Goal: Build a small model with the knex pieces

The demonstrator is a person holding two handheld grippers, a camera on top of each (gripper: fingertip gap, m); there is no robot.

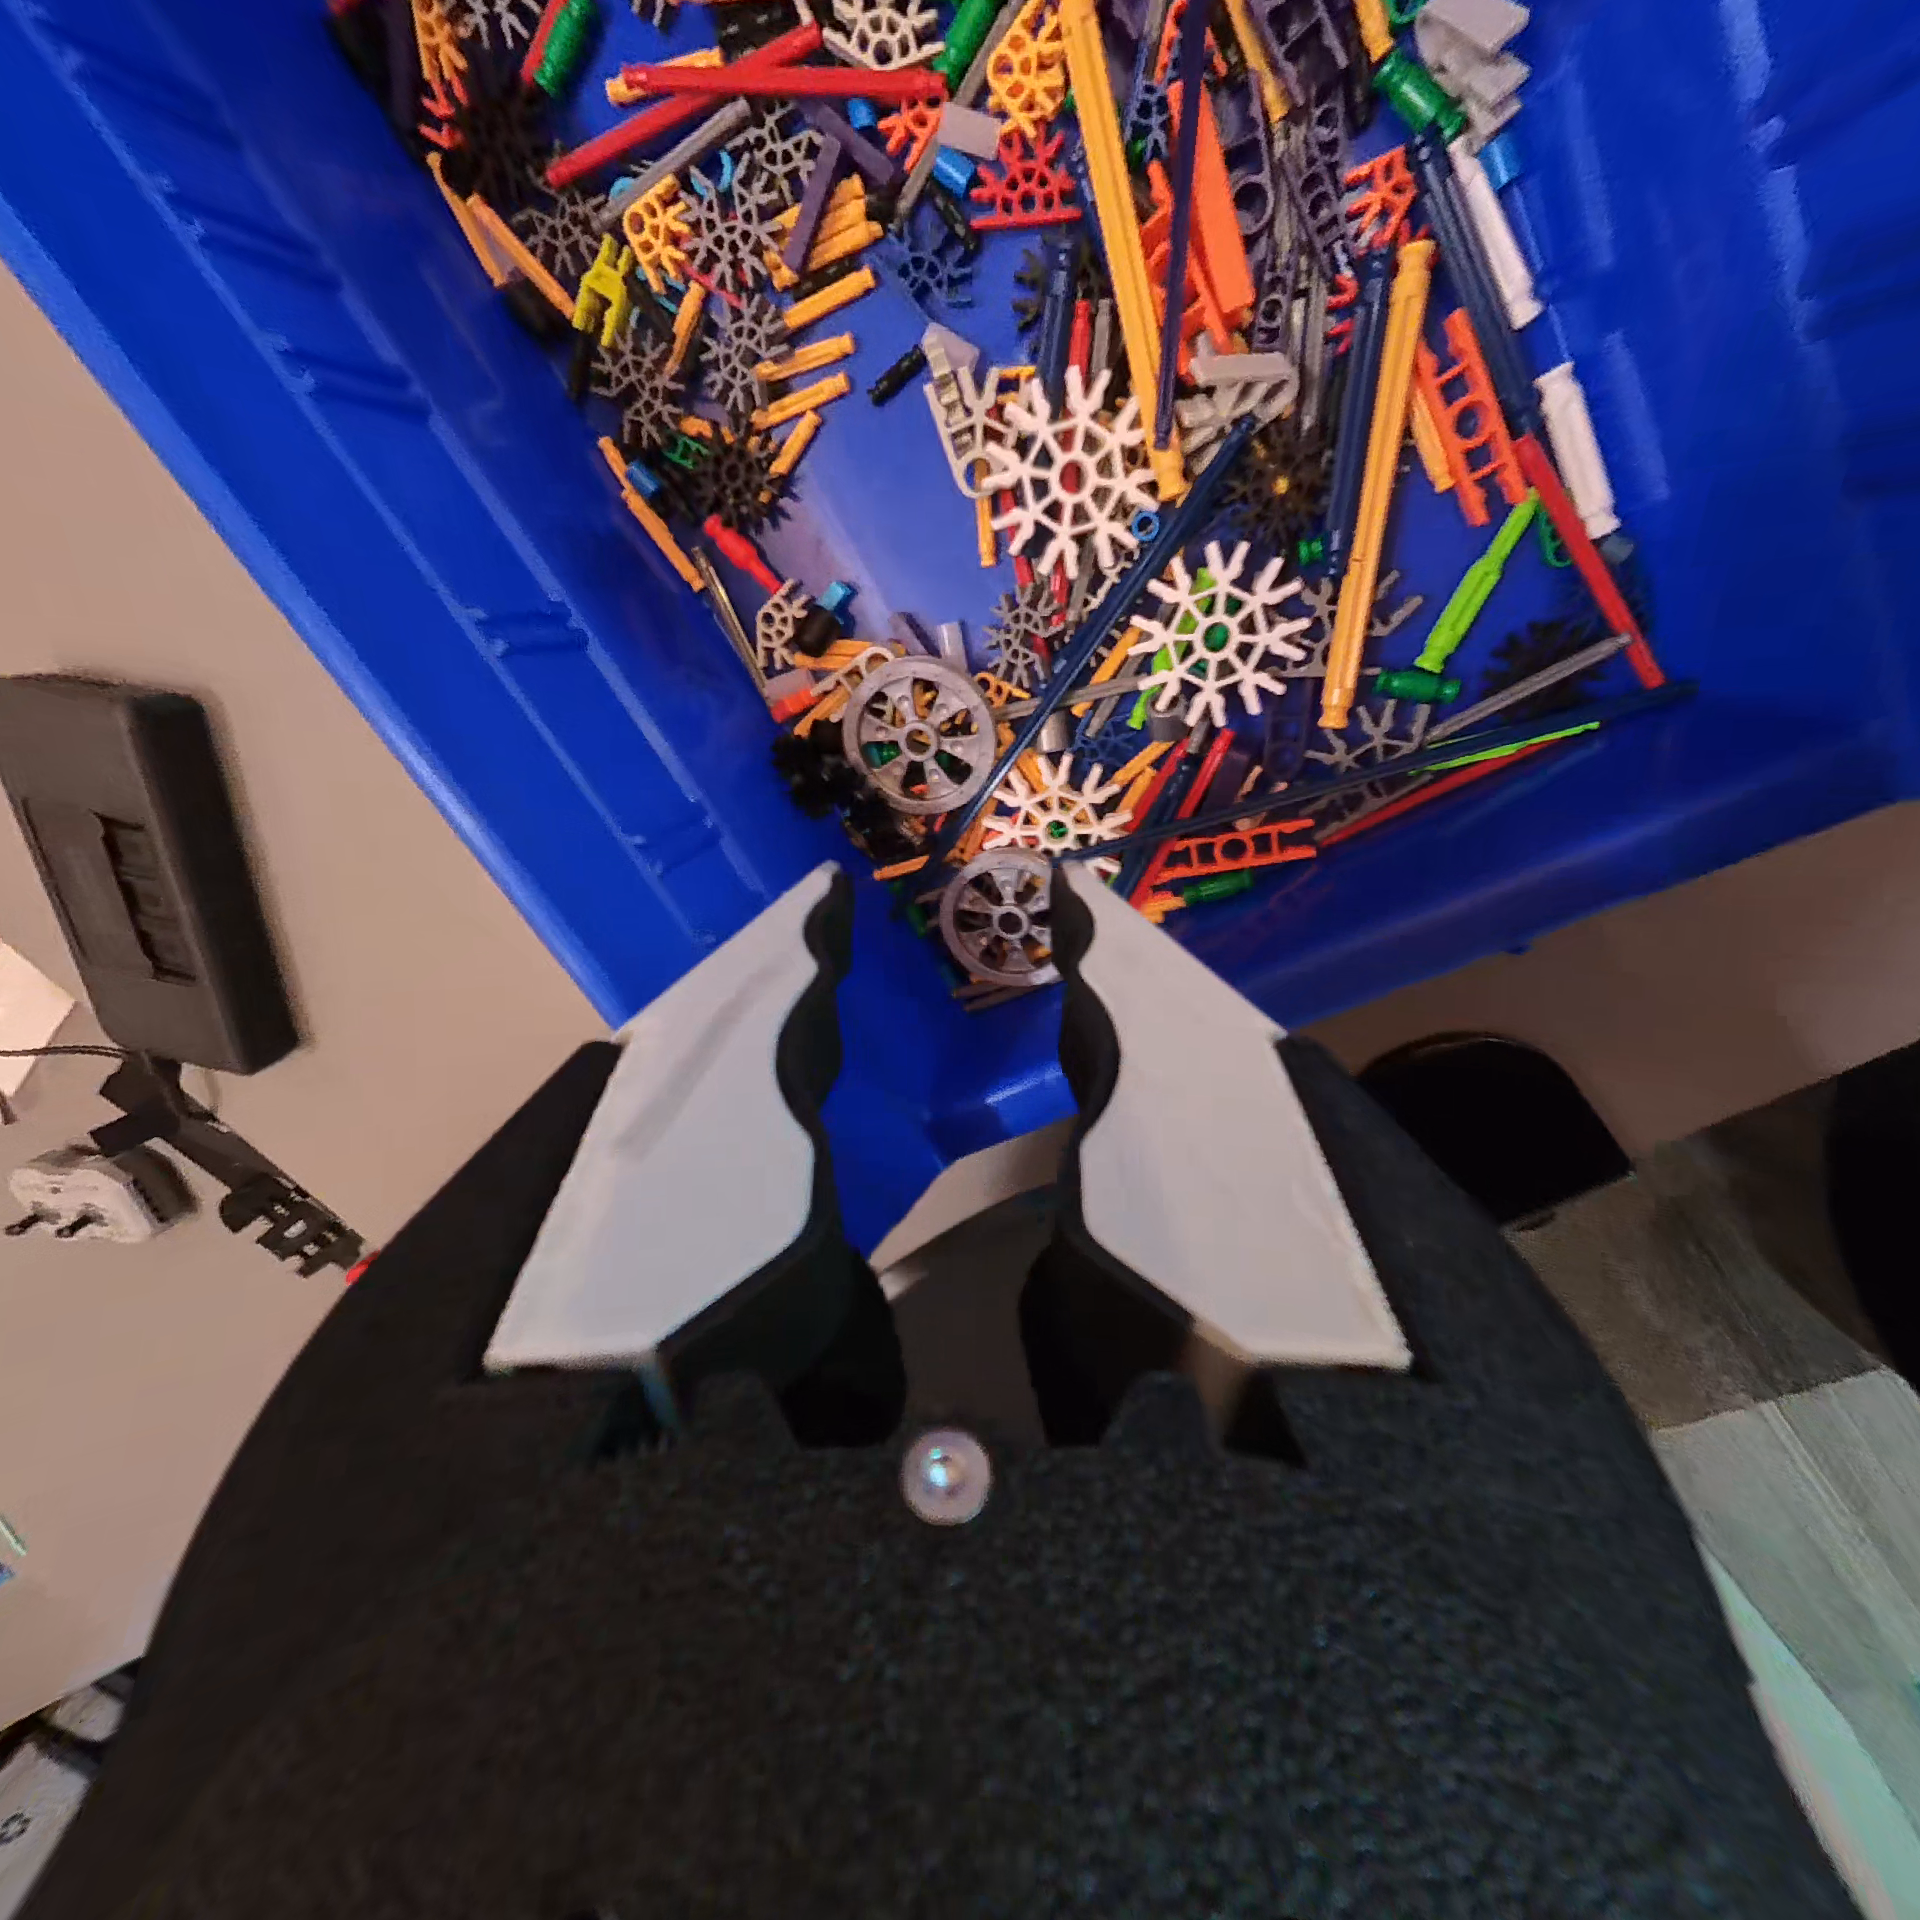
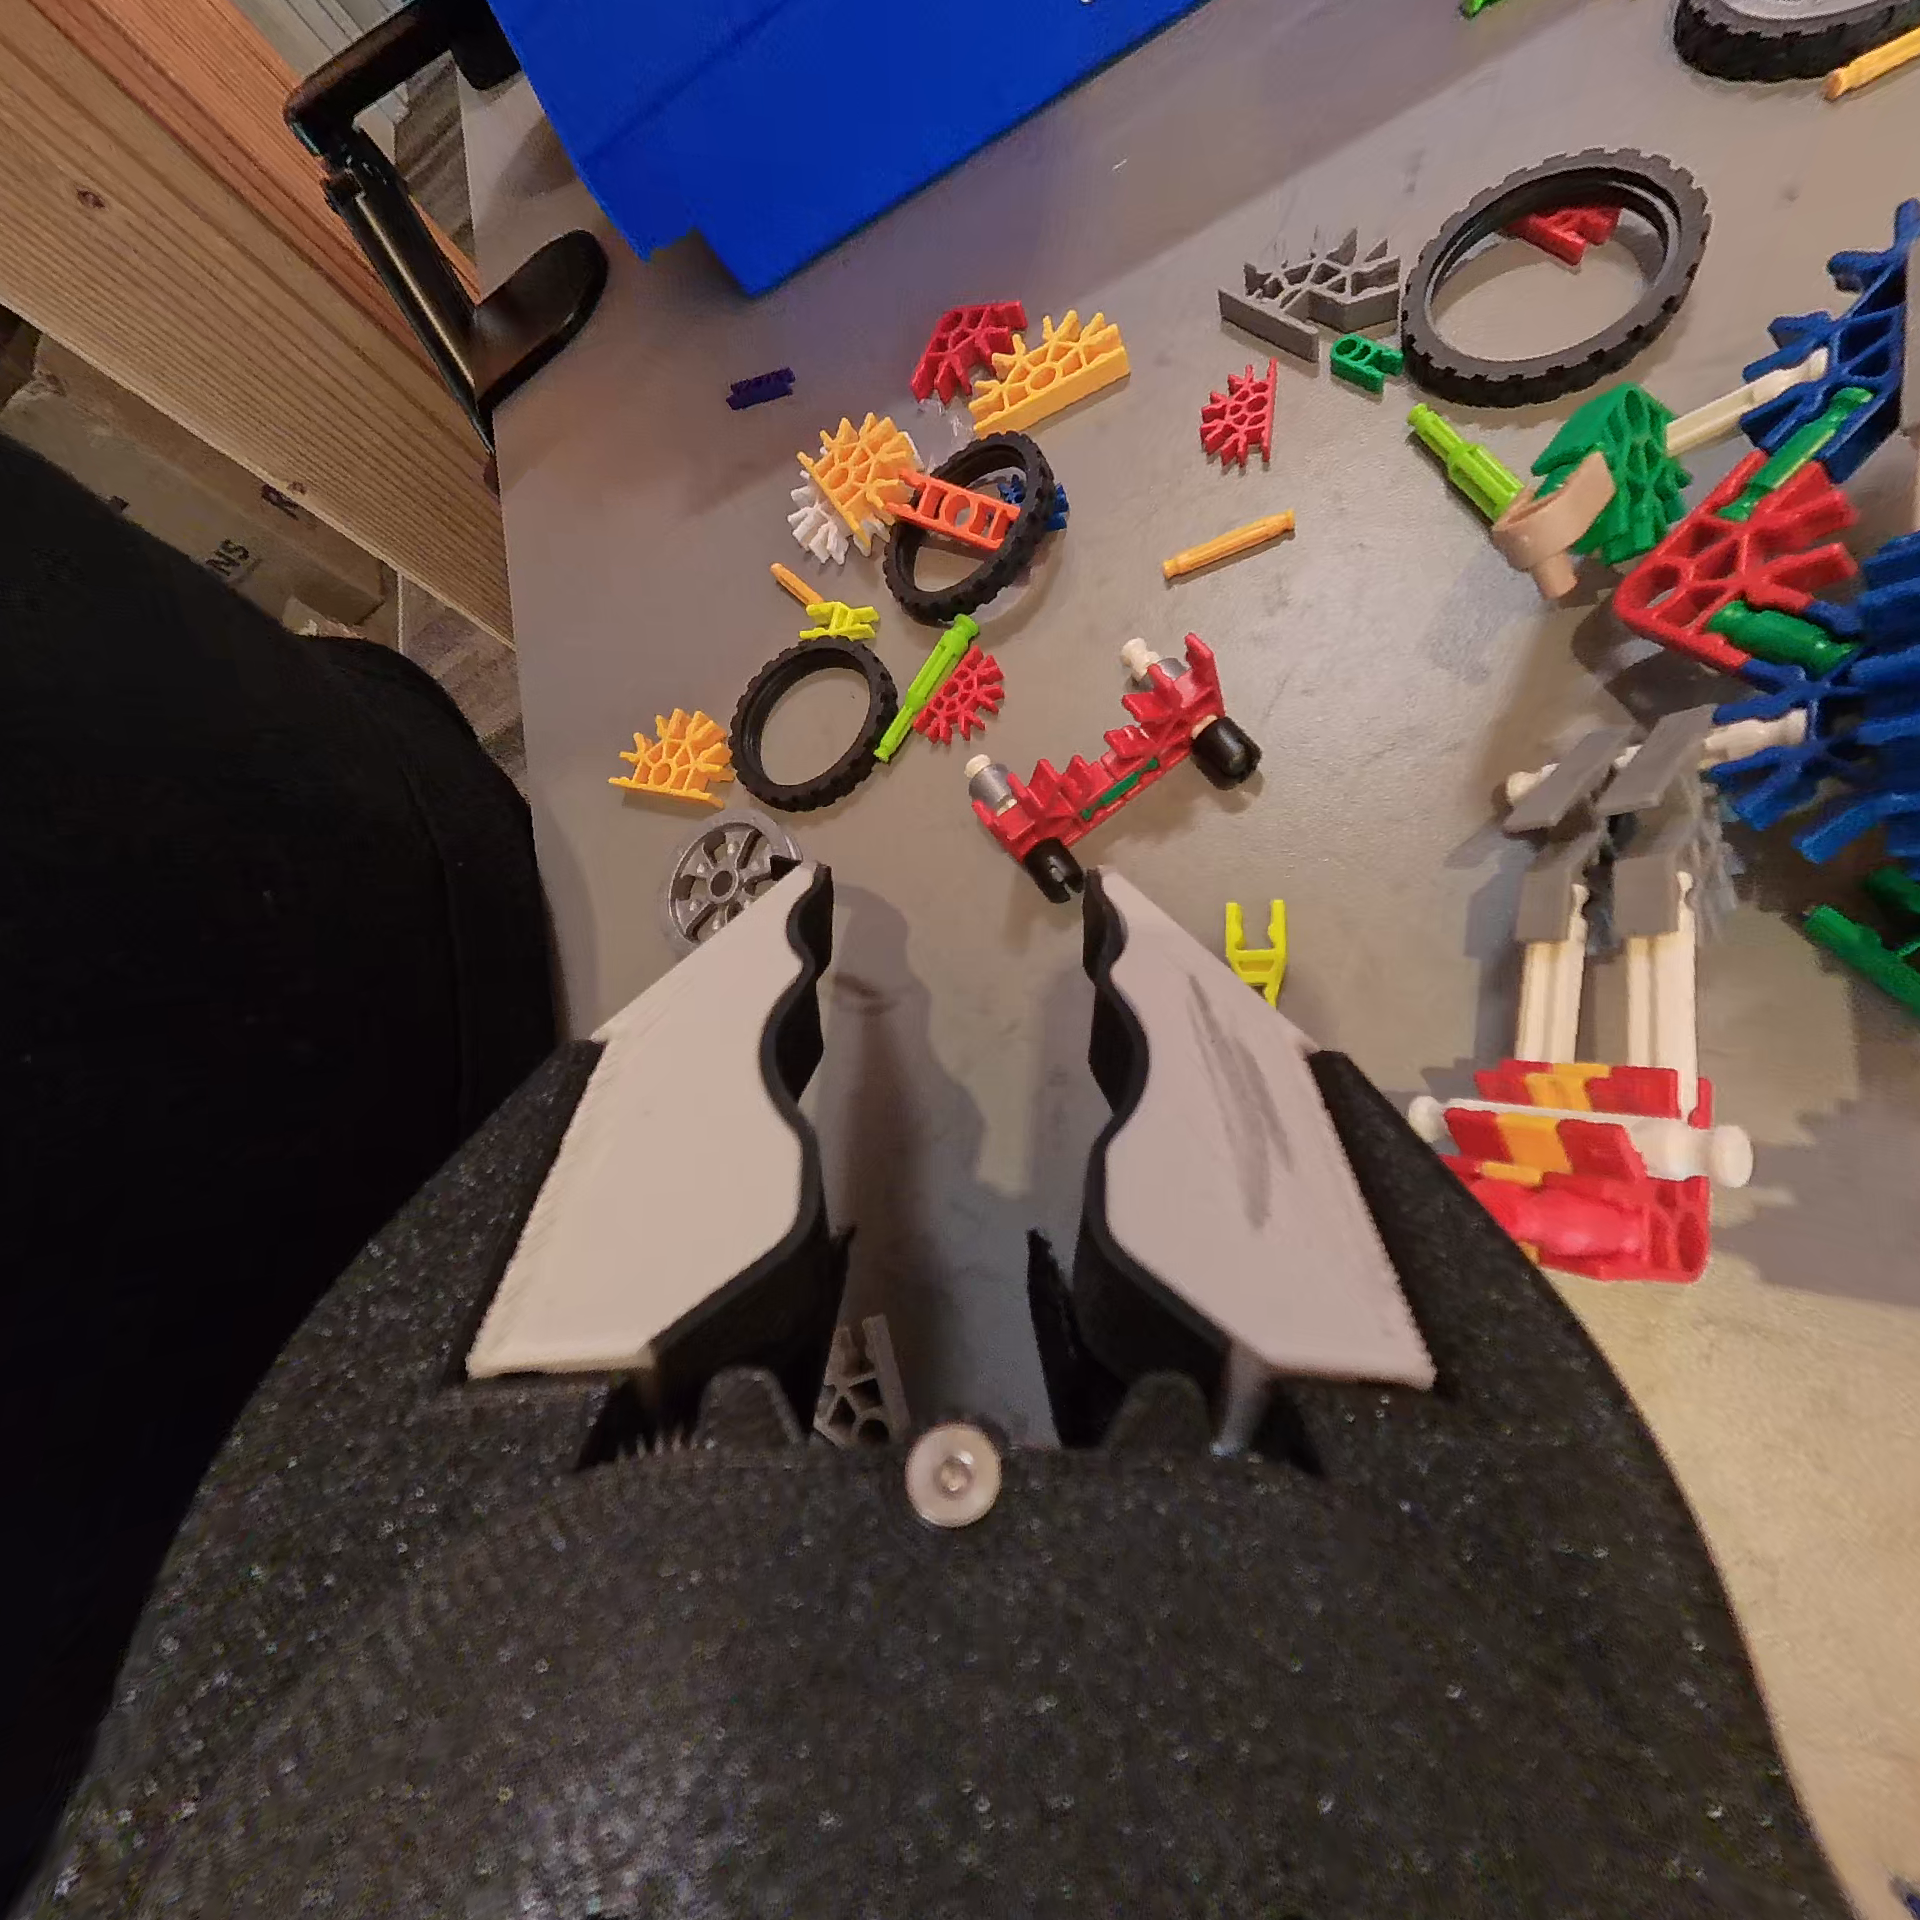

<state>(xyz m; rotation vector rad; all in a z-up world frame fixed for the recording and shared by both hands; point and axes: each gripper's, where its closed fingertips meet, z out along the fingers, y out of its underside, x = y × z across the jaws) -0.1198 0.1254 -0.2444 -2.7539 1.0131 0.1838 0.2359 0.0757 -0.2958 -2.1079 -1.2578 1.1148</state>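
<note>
Both tongs released: left tongs (image 1: 951, 883) over blue bin (image 1: 436, 499), right tongs (image 2: 956, 883) over table (image 2: 1351, 665).

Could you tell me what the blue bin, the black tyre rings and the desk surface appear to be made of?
Blue bin: probably moulded hard plastic, glossy, with ribbed walls that catch highlights. Black tyre rings, such as the one on the desk: likely rubber or soft plastic, matte, with a knobbly tread edge. Desk: smooth grey, scuffed and smudged; perhaps laminate or painted board, though the look leaves that open.

Left wrist view looks down into blue bin (image 1: 312, 343); right over table (image 2: 1351, 675), sharing the bin
</note>
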